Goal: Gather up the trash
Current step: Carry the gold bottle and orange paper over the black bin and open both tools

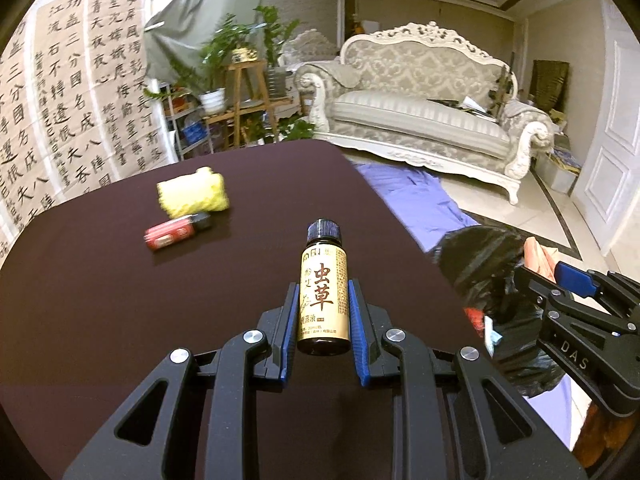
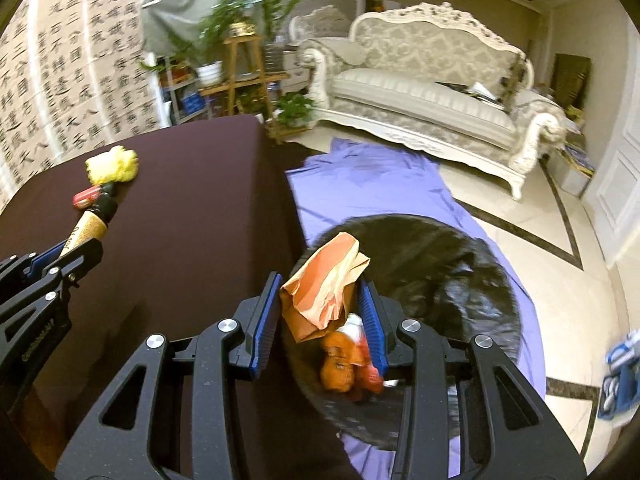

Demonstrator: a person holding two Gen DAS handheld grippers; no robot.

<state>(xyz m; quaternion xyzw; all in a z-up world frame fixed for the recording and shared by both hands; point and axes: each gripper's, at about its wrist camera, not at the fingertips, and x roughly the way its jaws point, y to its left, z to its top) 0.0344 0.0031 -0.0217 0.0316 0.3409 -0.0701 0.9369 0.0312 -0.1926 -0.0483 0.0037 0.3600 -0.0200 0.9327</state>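
- Carrying two items at once: the left gripper is clamped on a small brown bottle, blue pads against the label on both sides, black cap pointing away from the tool.
- The right gripper is closed on a crumpled orange paper wrapper, which it holds above the mouth of the black trash bag. The bag stands on a purple cloth on the floor, just beside the dark table.
- Orange and red packaging is already visible inside the bag, below the right gripper.
- Step in hand, as judged: deposit both held items in the bag. The wrapper is nearer to release; the bottle is over the table, to the side of the bag.
- Recommended practice: bring each item fully inside the bag rim before opening the jaws. Light paper may catch on a pad or drift, so it should be lowered well into the opening.
- The bottle is rigid and heavy for its size, so it should be released low to avoid knocking the soft bag rim over.
- Avoid crossing the two tools above the bag; release one item, clear it, then bring in the other.
- Remaining on the table: a yellow sponge-like pad and a small red object with a dark end, touching each other.
- Readable writing: the bottle label bears the large characters "虫草"; smaller print is illegible. The right tool shows "DAS" in the left view. Calligraphy sheets cover the wall.
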